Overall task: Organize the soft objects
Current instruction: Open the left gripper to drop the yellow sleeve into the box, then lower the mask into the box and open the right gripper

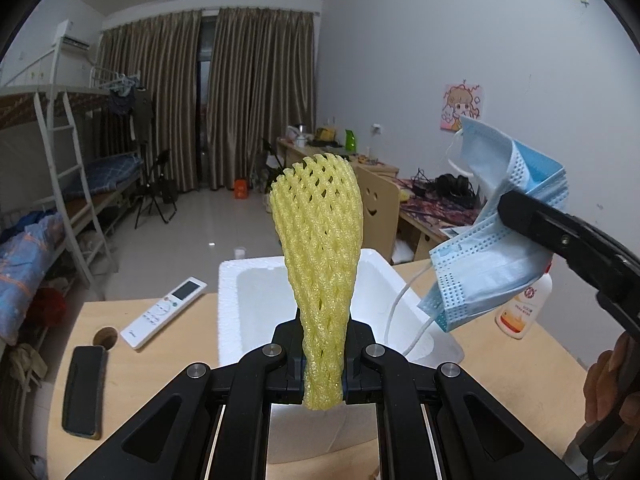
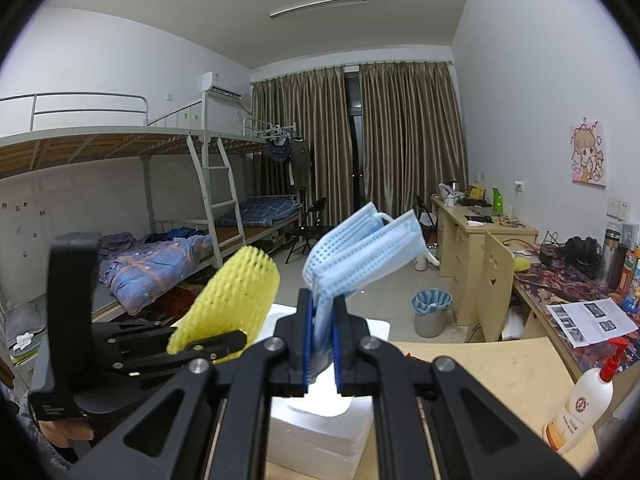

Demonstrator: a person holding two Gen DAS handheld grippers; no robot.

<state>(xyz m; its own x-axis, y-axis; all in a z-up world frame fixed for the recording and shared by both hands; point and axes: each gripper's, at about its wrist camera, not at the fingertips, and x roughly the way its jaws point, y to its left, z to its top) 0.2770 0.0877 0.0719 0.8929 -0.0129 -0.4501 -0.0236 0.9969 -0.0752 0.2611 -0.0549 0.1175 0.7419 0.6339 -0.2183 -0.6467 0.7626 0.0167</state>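
My left gripper (image 1: 322,344) is shut on a yellow foam net sleeve (image 1: 320,248) that stands upright above a white foam box (image 1: 230,300) on the wooden table. My right gripper (image 2: 322,320) is shut on a folded blue face mask (image 2: 360,252) and holds it up in the air. In the left wrist view the right gripper (image 1: 516,208) comes in from the right with the mask (image 1: 492,248) above the box's right side, ear loops dangling. In the right wrist view the left gripper (image 2: 224,344) with the yellow sleeve (image 2: 232,300) is at the left, over the foam box (image 2: 320,432).
On the table (image 1: 172,364) lie a white remote control (image 1: 164,312), a black phone (image 1: 84,390) and a cable hole (image 1: 105,336) at the left. A white pump bottle (image 1: 524,304) with a red top stands at the right (image 2: 580,404). Bunk beds, desks and a chair fill the room behind.
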